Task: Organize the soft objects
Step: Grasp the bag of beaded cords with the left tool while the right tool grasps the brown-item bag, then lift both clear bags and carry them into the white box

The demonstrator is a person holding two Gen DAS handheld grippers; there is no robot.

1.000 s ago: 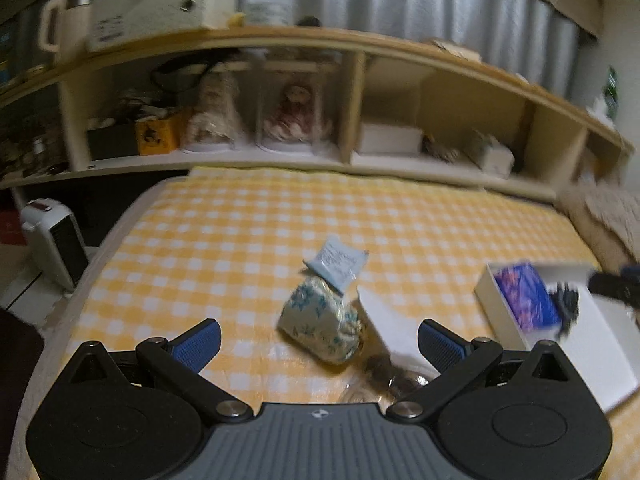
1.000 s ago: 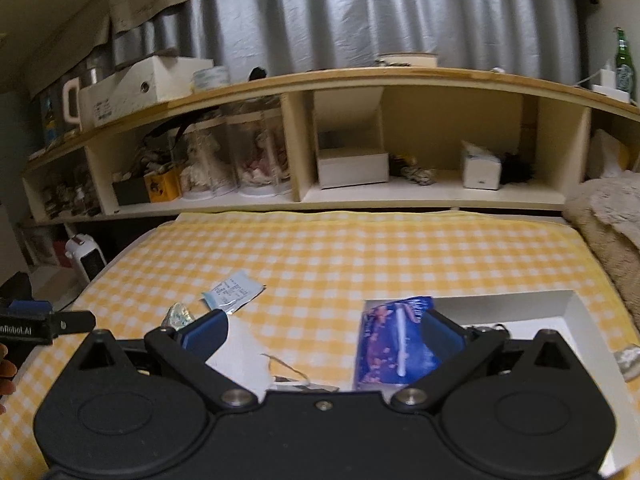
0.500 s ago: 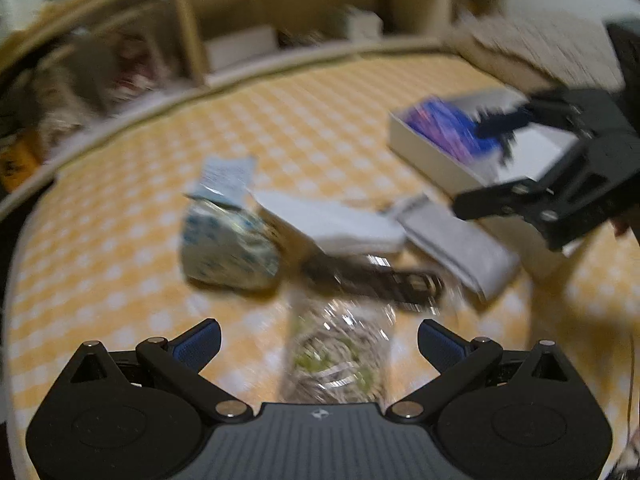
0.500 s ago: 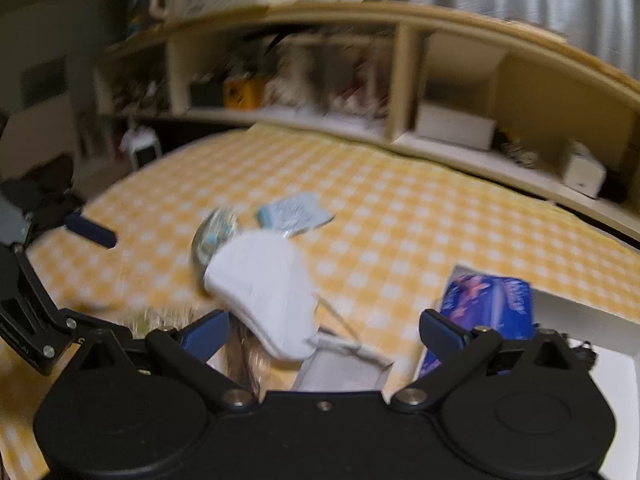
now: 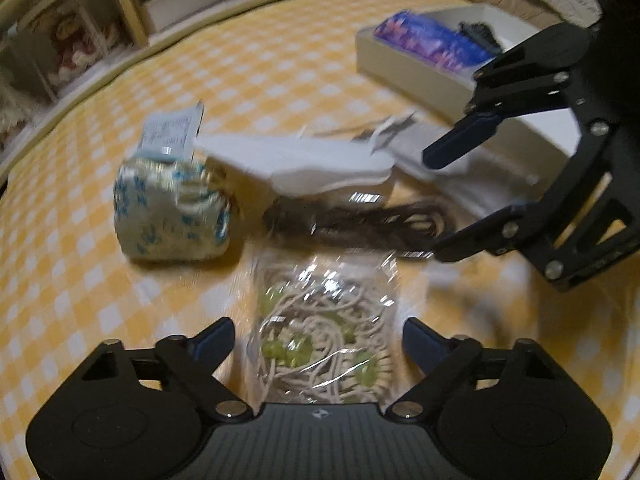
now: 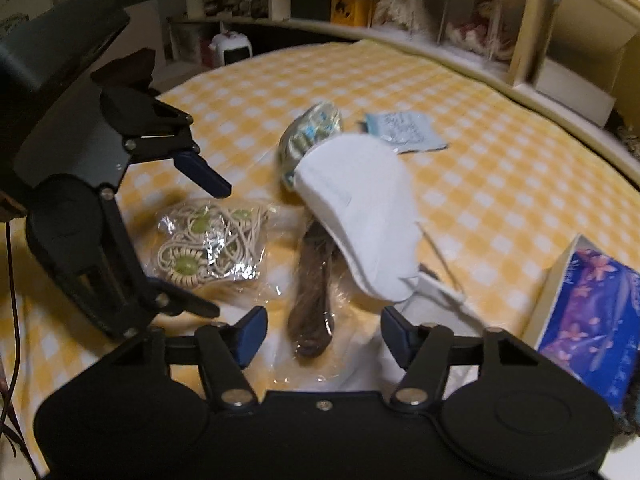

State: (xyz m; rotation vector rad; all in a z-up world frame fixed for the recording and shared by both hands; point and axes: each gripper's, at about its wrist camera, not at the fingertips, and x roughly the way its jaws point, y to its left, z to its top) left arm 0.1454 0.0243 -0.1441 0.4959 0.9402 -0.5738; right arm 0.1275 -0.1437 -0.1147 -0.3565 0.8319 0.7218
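Soft items on yellow-checked bed cover point(image 5: 328, 60):
- 1 clear bag of cord and green beads point(image 5: 326, 344), lying between the closing jaws of the left gripper point(image 5: 318, 338), pads not touching.
- 1 bagged brown hairpiece point(image 6: 312, 300), between the closing jaws of the right gripper point(image 6: 322, 330), untouched.
- 1 white cloth point(image 6: 360, 212) overlapping the hairpiece.
- 1 blue-floral pouch point(image 5: 168, 208) beside it.
- 1 white box point(image 5: 416, 76) holding 1 purple packet point(image 5: 432, 42).
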